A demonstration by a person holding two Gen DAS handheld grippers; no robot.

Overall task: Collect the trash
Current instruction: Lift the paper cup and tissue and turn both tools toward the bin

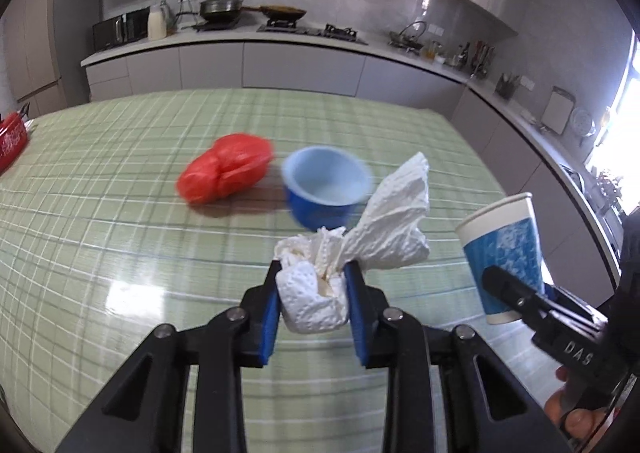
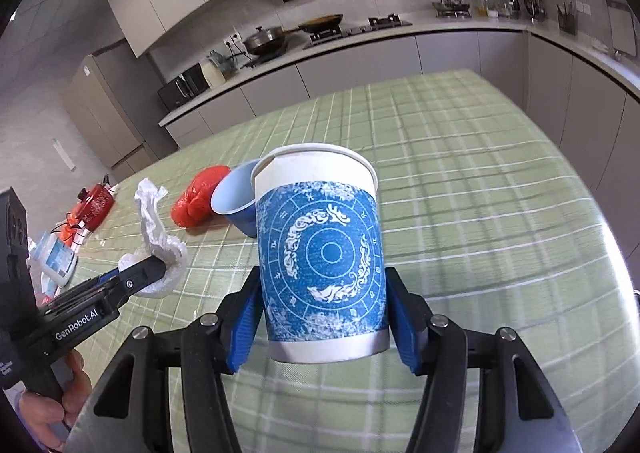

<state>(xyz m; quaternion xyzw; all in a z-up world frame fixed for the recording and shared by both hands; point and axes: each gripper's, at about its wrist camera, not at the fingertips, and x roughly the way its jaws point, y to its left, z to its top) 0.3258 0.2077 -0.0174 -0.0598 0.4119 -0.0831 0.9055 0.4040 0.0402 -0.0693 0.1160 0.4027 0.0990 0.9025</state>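
Gripped paper cup (image 2: 320, 253) stands upright, mouth tilted slightly away.

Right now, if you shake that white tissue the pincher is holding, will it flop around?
Probably yes. The tissue is crumpled and squashed between the left gripper pads, so it looks soft. Its loose tail sticks up past the pads, so it would likely flap. It seems very light and could tear if tugged.

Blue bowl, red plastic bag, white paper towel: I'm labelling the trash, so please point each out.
Blue bowl (image 1: 320, 209): left wrist view, its outer wall.
Red plastic bag (image 1: 224, 173): left wrist view, middle of the bundle.
White crumpled paper towel (image 1: 312, 305): left wrist view, the wad between the blue pads.
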